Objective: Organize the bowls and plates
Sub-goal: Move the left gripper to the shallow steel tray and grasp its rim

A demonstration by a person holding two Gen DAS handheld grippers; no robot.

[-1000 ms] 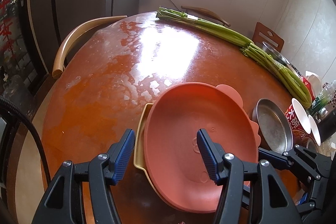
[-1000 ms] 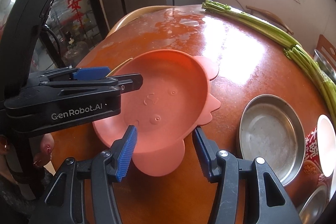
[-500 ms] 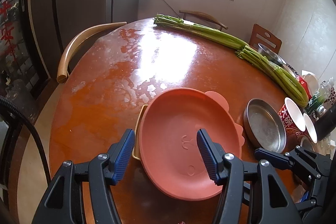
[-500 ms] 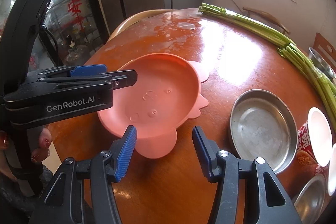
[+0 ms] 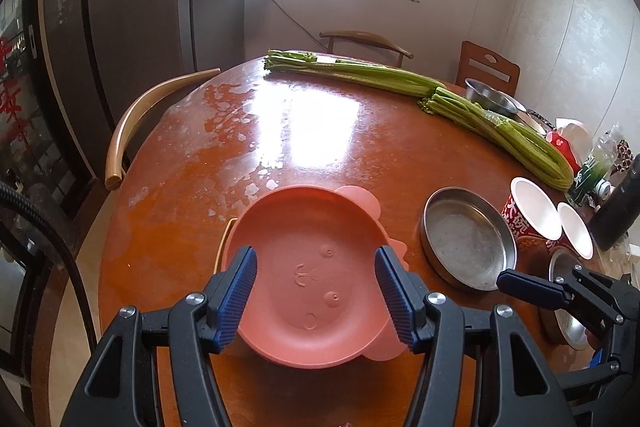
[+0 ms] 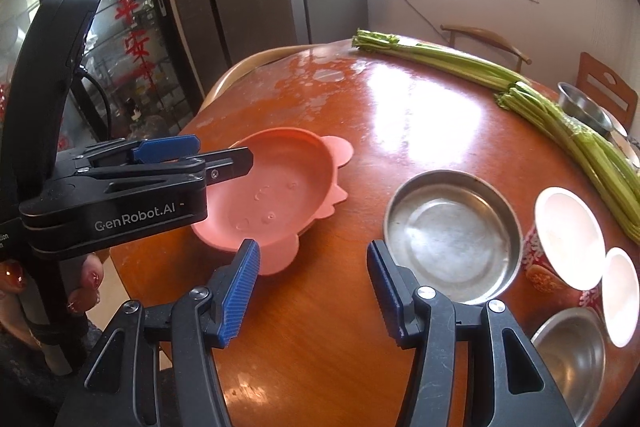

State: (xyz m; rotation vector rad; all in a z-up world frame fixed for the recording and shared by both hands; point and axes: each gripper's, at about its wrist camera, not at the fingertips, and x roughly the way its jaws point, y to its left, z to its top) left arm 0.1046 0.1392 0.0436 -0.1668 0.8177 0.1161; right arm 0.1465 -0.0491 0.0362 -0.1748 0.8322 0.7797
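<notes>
Left wrist view: pink plate (image 5: pixel 308 279) sits stacked on what looks like a yellow dish (image 5: pixel 223 243), done. Steel pan (image 5: pixel 466 237) at 3 o'clock, unsorted. Left gripper (image 5: pixel 316 293) and right gripper (image 6: pixel 314 285) both part-open, empty; the right's jaws have just been opening.

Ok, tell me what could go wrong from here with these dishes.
1. The pink plate sits on a yellow plate near the edge of the table. A careless nudge might slide the stack off.
2. The steel dish lies close beside the red paper cups, which look tilted. Lifting the dish carelessly could topple them.
</notes>
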